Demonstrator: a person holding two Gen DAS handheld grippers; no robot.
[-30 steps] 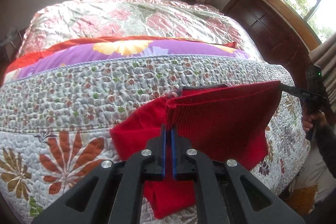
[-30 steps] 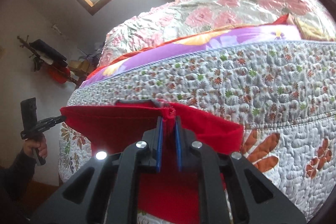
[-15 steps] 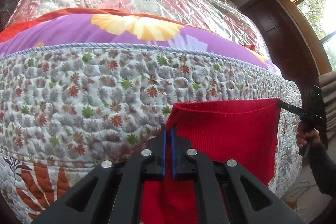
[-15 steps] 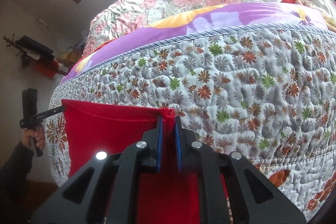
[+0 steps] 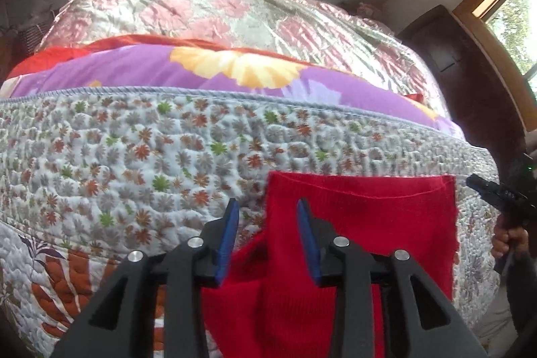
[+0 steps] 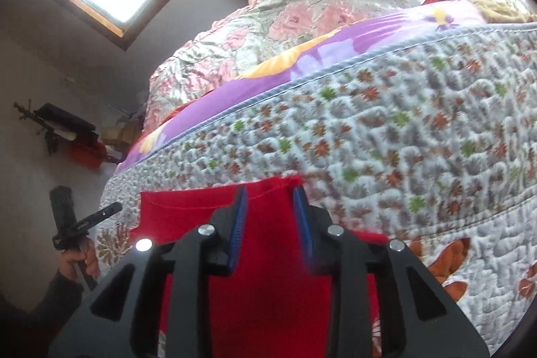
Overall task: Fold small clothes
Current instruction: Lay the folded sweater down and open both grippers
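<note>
Both tools, left tool (image 5: 266, 235) and right tool (image 6: 270, 217), stand spread, gripping nothing; the red garment (image 5: 362, 223) lies between them on the bed (image 5: 134, 156). Snagged knit could undo the fold.

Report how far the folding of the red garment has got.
Done: the red garment lies on the floral quilt, top edge straight, one layer doubled over another. In hand: nothing. The left gripper and right gripper are both open, fingers apart over the top corners. Left: probably further folds; a loose flap sticks out at the lower left.
</note>
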